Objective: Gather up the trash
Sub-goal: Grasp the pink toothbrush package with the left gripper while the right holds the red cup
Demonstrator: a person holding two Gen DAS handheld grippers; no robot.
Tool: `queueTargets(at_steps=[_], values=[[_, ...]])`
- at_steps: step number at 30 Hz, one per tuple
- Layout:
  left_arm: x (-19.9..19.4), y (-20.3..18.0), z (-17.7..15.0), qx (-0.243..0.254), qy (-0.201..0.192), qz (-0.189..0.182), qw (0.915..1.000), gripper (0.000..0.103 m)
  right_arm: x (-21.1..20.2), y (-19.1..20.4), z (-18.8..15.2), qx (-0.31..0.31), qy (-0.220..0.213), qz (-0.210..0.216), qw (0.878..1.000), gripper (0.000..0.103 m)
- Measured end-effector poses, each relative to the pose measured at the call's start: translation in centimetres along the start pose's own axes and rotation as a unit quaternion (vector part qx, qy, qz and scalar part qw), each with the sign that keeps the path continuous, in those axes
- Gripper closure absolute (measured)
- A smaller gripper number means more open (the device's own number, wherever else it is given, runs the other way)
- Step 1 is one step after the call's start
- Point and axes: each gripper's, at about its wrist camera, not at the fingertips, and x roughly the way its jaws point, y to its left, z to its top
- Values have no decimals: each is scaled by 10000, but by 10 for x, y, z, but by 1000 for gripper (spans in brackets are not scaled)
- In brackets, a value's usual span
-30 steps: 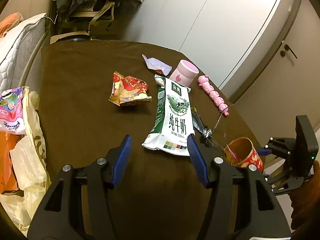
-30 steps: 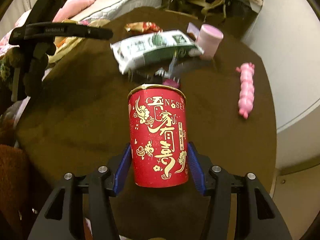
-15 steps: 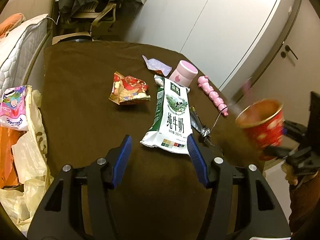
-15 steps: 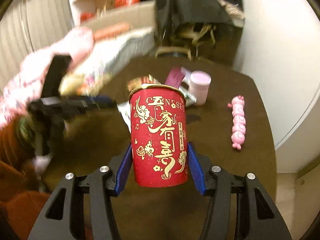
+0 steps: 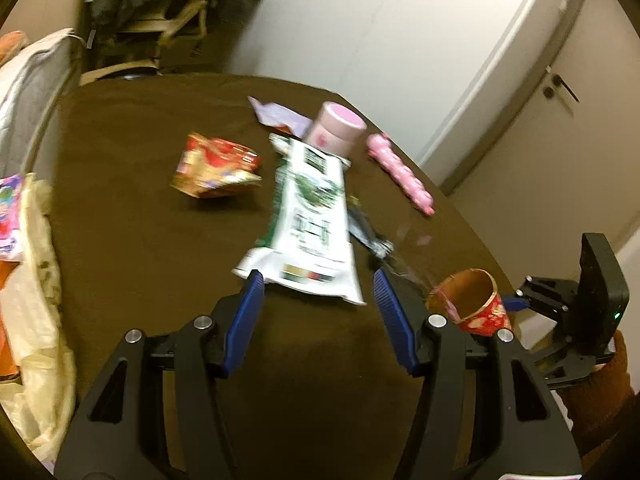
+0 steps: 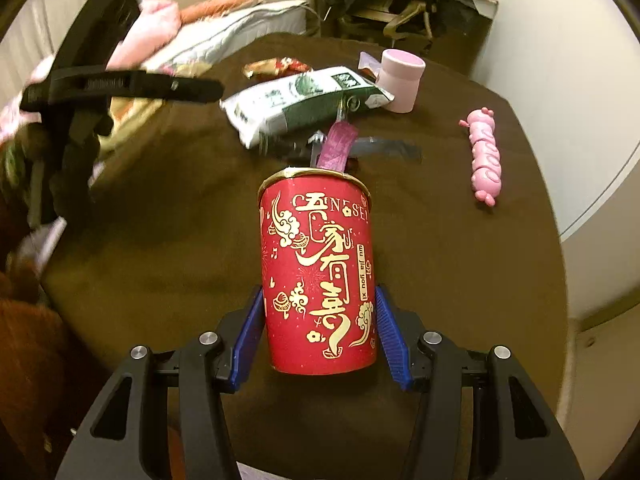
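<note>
My right gripper (image 6: 319,334) is shut on a red paper cup (image 6: 318,272) with gold lettering, its blue pads pressed on both sides near the base. A purple strip (image 6: 339,145) sticks out of the cup's mouth. From the left wrist view that same cup (image 5: 472,304) shows at the right, low over the table edge. My left gripper (image 5: 318,322) is open and holds nothing, just short of a white and green milk pouch (image 5: 310,220). Beyond lie a crumpled red wrapper (image 5: 214,168), a pink cup (image 5: 334,130) and a purple scrap (image 5: 276,114).
A brown cloth covers the round table (image 5: 120,220). A pink pig-shaped toy (image 5: 402,174) lies near its right edge, and dark foil strips (image 6: 380,148) lie beside the pouch. A pale plastic bag (image 5: 36,320) hangs at the left. A bed and cluttered chairs stand behind.
The right gripper lifted the red cup up, then brought it back down low beside the table edge. The left gripper crept slightly toward the milk pouch.
</note>
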Motion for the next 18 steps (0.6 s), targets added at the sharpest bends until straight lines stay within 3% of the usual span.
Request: queueTargets(at_steps=[9,16,18], values=[[37,-44,-5,166,742,-803,9939,60,-9,-4,-22,-243,-260,-344,9988,53],[40,-41,0,90,580,-337,9977,61,-17,-15,-31,-71,-422,-496,9979,53],[37,-33,2,-11,550,-264,9981,61,-22,-27,-33,308,-448,-11,9985,53]])
